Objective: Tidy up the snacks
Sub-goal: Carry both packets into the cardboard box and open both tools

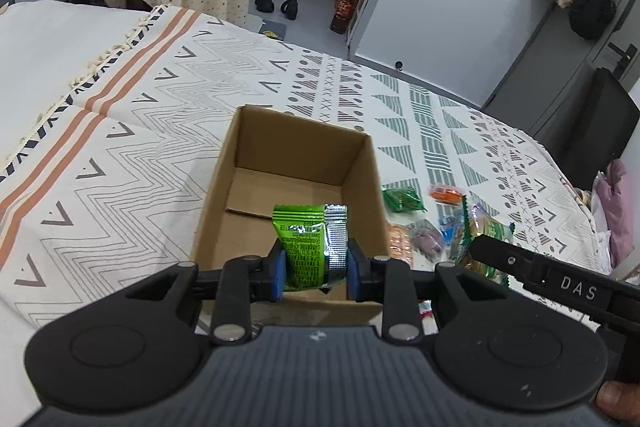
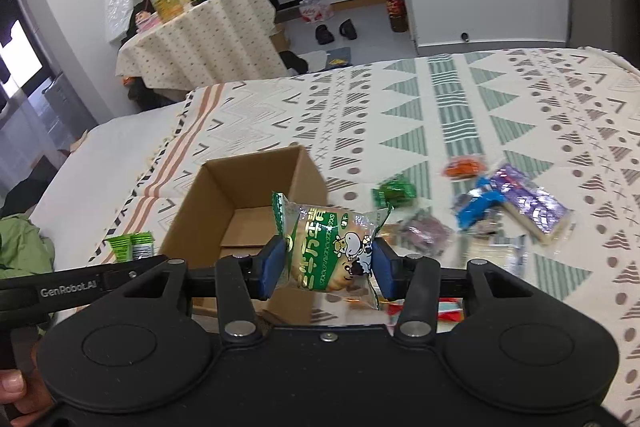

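Left wrist: left gripper [image 1: 316, 269] clamps green packet [image 1: 306, 247] (over box [image 1: 224, 187]); right gripper [image 2: 325, 267] clamps bun packet [image 2: 328, 251].

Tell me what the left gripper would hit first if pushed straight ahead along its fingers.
Probably the cardboard box: the left gripper, shut on the green snack packet, points into its open top, likely meeting the floor or far wall. Depth is unclear.
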A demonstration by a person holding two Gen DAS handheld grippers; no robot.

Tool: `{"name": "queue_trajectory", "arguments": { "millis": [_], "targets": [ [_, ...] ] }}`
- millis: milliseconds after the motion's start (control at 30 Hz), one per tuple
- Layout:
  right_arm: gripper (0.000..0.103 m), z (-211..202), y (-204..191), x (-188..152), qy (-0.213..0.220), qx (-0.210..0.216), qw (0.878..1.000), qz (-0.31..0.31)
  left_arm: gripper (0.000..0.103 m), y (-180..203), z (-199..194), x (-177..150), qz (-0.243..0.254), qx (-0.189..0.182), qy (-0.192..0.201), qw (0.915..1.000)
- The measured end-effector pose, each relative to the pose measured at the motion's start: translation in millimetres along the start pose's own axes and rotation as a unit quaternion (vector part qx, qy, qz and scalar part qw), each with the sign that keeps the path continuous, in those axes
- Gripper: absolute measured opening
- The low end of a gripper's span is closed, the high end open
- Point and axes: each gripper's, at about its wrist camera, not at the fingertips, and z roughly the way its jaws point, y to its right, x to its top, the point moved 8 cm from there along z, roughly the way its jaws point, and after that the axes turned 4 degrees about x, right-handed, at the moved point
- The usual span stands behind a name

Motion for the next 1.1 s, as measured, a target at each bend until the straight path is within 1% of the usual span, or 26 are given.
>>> {"name": "queue_trajectory", "arguments": {
  "millis": [367,400,467,533,567,600,633,700,867,933,967,1000,1033,1100],
  "targets": [
    [0.045,33.6,-34.0,1.4,-0.028,0.015,0.999,-0.017,0.029,-29.7,27.7,10.1,-0.02,0.016,-0.024,0.9994],
    [0.045,36.2,-36.7,0.8,-0.031,0.016,0.999,-0.018,0.031,-32.3,28.8,10.9,-0.021,0.022,-0.025,0.9992],
    [0.045,41.4,-40.9,0.2,-0.034,0.018,0.999,-0.018,0.032,-38.3,30.2,12.5,-0.025,0.027,-0.028,0.9989],
    [0.045,46.1,-45.3,-0.3,-0.038,0.02,0.999,-0.018,0.037,-44.6,30.3,13.6,-0.035,0.028,-0.031,0.9985],
    [0.04,48.0,-47.2,-0.7,-0.039,0.021,0.999,-0.018,0.038,-47.5,29.7,14.1,-0.038,0.03,-0.032,0.9983],
    [0.034,50.2,-49.3,-1.4,-0.042,0.023,0.999,-0.019,0.043,-50.0,29.3,15.1,-0.039,0.032,-0.032,0.9982],
    [0.031,52.4,-50.3,-2.0,-0.046,0.027,0.998,-0.016,0.045,-52.6,27.9,15.3,-0.039,0.034,-0.03,0.9982],
    [0.031,55.0,-52.6,-2.3,-0.047,0.031,0.998,-0.01,0.053,-57.6,25.6,16.6,-0.042,0.041,-0.028,0.9979],
    [0.032,52.8,-57.9,-1.5,-0.045,0.035,0.998,-0.014,0.057,-67.4,19.2,15.6,-0.051,0.05,-0.03,0.997],
    [0.032,47.9,-56.8,-1.3,-0.043,0.035,0.998,-0.011,0.068,-68.5,17.3,14.4,-0.05,0.053,-0.035,0.9967],
    [0.032,45.9,-55.9,-1.0,-0.041,0.034,0.998,-0.011,0.071,-68.8,15.7,13.6,-0.051,0.056,-0.036,0.9965],
    [0.035,42.5,-54.6,-0.6,-0.039,0.033,0.999,-0.012,0.076,-69.2,14.0,12.8,-0.051,0.061,-0.036,0.9962],
    [0.038,38.9,-52.8,-0.7,-0.037,0.031,0.999,-0.011,0.077,-68.7,12.2,12.0,-0.051,0.064,-0.036,0.996],
    [0.053,34.1,-48.4,0.1,-0.03,0.027,0.999,-0.006,0.078,-66.3,9.3,10.3,-0.048,0.065,-0.038,0.996]
  ]
}}
